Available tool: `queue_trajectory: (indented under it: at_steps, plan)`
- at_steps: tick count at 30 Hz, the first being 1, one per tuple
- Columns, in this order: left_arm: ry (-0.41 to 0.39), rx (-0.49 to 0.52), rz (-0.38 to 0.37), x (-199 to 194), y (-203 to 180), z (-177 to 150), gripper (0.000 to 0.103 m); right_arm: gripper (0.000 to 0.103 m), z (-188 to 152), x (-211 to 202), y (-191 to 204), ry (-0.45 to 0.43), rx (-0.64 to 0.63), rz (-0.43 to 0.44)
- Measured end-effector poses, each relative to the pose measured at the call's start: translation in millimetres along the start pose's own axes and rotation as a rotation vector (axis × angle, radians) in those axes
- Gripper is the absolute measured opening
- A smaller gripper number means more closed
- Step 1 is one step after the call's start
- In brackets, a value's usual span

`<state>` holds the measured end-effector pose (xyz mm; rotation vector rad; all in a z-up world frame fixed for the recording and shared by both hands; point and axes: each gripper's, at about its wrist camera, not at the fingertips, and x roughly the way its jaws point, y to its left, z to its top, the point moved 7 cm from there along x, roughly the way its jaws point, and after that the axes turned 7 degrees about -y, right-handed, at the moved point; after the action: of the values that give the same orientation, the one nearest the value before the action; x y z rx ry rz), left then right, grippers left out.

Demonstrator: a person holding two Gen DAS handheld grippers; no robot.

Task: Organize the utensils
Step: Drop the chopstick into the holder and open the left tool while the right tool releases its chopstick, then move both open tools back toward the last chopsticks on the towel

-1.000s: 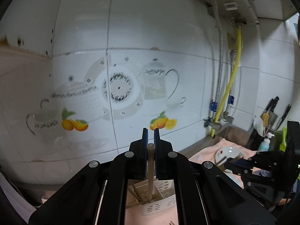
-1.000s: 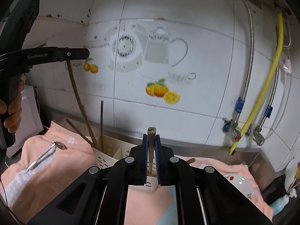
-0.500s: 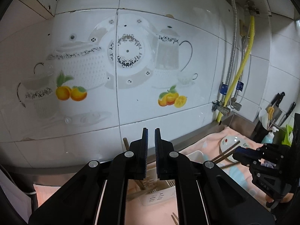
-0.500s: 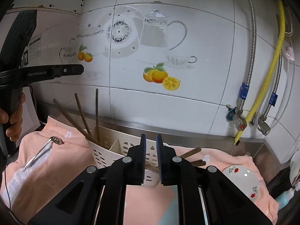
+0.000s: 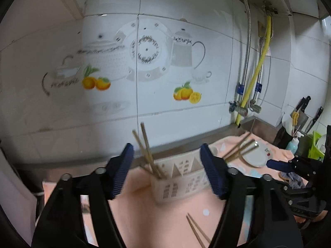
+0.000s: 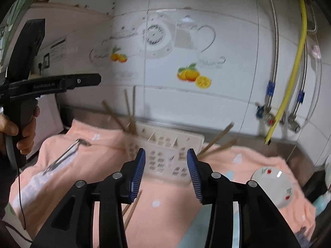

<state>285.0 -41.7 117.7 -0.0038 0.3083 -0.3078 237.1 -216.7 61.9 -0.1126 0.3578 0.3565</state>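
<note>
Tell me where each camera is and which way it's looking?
Left wrist view: sits on the left gripper, looking along its opening, empty fingers at the caddy, chopsticks and tiled wall; the right gripper shows at the right edge.
Right wrist view: sits on the right gripper, opening and empty too, facing the caddy and wall; the left gripper and the hand holding it show at left.
Both share the caddy, chopsticks, pink towel, bowl and yellow hose.
</note>
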Motion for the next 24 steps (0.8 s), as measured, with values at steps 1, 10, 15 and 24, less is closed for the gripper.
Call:
queue_trajectory:
  at_steps: [1, 10, 15, 24]
  plan:
    - [0.005, 0.000, 0.002, -5, 0, -7, 0.074, 0.041, -9, -1, 5, 0.014, 0.000, 0.007]
    - [0.055, -0.058, 0.049, -35, 11, -65, 0.096, 0.041, -74, -8, 35, 0.115, 0.013, 0.037]
    - [0.085, -0.108, 0.086, -47, 22, -98, 0.098, 0.041, -116, -9, 48, 0.185, 0.057, 0.045]
    - [0.128, -0.119, 0.198, -59, 36, -142, 0.098, 0.041, -176, -3, 72, 0.297, 0.097, 0.051]
